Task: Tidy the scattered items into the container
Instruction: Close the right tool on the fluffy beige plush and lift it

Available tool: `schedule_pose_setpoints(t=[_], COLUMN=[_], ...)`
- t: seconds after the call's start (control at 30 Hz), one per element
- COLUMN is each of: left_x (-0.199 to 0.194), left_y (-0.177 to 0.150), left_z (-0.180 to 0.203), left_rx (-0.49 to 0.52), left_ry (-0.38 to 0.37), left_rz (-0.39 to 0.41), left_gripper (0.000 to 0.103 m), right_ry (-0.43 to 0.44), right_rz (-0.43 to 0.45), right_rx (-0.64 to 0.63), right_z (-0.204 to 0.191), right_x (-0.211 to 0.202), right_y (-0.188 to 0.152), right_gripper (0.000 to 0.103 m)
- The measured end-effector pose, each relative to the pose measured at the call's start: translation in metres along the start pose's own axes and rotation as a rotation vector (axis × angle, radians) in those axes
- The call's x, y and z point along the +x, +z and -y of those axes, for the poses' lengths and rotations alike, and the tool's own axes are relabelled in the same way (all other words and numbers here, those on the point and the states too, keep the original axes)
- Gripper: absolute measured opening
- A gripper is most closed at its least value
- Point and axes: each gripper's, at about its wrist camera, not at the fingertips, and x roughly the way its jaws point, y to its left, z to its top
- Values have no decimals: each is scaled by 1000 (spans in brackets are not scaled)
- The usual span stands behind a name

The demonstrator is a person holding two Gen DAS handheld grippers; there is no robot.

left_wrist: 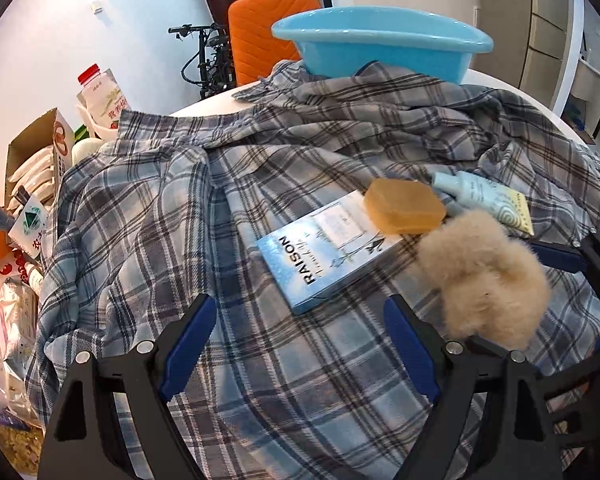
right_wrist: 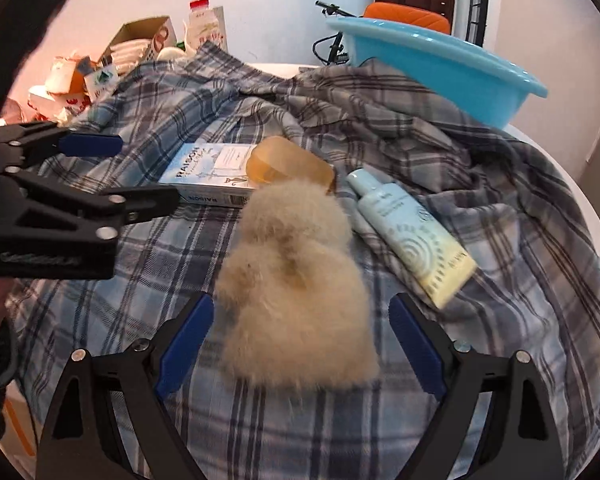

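Note:
A plaid shirt covers the round table, with several items lying on it. In the left wrist view my left gripper is open over bare shirt, just short of a light blue box. An amber soap bar rests on the box's far end, and a pale tube lies to the right. In the right wrist view my right gripper is open with a fluffy beige piece between its fingers, the pads not pressing it. The left gripper shows at the left, beside the box. The blue basin stands at the back.
Along the table's left side are an open cardboard box, a red-capped bottle and packets. Behind the table are an orange chair and a bicycle. The white table edge curves round on the right.

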Motion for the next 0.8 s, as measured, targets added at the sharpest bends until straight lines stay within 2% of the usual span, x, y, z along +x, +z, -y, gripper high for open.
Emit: schedule_pose_setpoints(t=[0.13, 0.27, 0.3, 0.33, 0.37, 0.4, 0.43, 0.5, 0.6, 0.8], left_x=[4, 6, 6, 6, 6, 6, 6, 6, 7, 16], left_y=[3, 6, 7, 7, 8, 7, 7, 7, 8, 15], left_z=[-1, 2, 3, 3, 3, 3, 4, 4, 4, 14], left_rx=[-3, 19, 21, 18, 19, 21, 21, 24, 24, 51], left_ry=[-16, -15, -13, -13, -18, -20, -21, -17, -23, -52], left_rz=[-11, -7, -5, -5, -9, -10, -11, -14, -16, -38], left_gripper=[87, 87, 87, 87, 87, 87, 87, 87, 87, 87], right_ry=[-29, -1, 1, 8, 3, -7, -7, 5, 35, -36], right_rz=[-21, -8, 1, 12, 21, 26, 27, 35, 68, 125], right_rx=[-19, 8, 12, 15, 16, 14, 12, 20, 70, 100], right_z=[-3, 1, 3, 4, 4, 4, 5, 7, 20, 46], right_x=[11, 10, 9, 9, 7, 7, 6, 0, -24, -68], right_y=[0, -3, -4, -4, -4, -4, -4, -5, -12, -31], right_gripper=[89, 89, 83, 65, 58, 47, 41, 35, 35, 35])
